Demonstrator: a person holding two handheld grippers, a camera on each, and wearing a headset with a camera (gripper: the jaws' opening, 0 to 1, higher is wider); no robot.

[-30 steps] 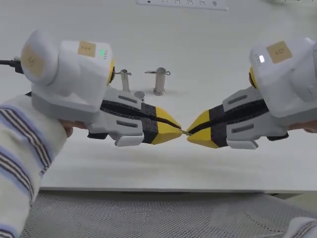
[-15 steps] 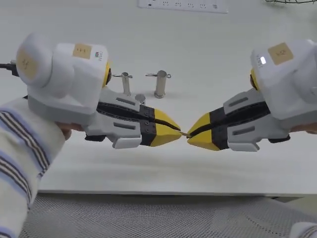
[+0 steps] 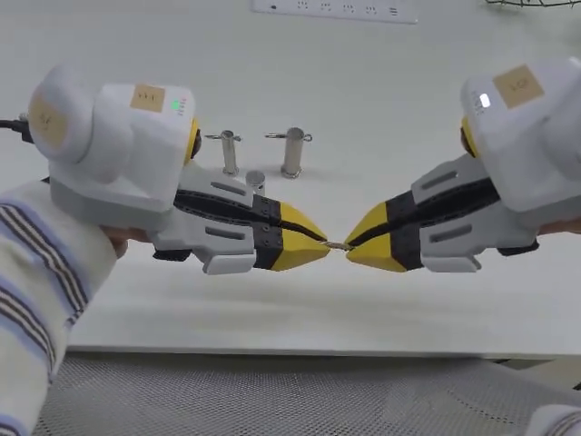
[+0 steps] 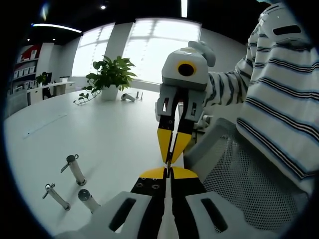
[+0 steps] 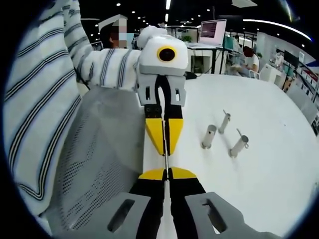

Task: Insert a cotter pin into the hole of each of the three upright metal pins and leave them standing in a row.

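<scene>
Left gripper (image 3: 320, 247): jaws pressed shut on one end of the held cotter pin (image 3: 337, 245), in front of the bare metal pin (image 3: 255, 179) and to its right, above the table (image 3: 300, 304).
Right gripper (image 3: 352, 247): tip to tip with the left gripper, farther right of the bare metal pin. Its jaws are closed on the held cotter pin's other end.
Held cotter pin: a thin metal sliver bridging the small gap between the yellow tips, lifted off the table.
Bare metal pin: upright, lower part hidden behind the left gripper.
Thinner fitted pin (image 3: 230, 152): upright, just behind the bare metal pin, to its left.
Thicker fitted pin (image 3: 292, 151): upright, just behind the bare metal pin, to its right.
Inserted cotter pins (image 3: 306, 136): one crosswise through the top of each fitted pin.
Power strip (image 3: 334, 7): well behind the bare metal pin, at the table's far side.
</scene>
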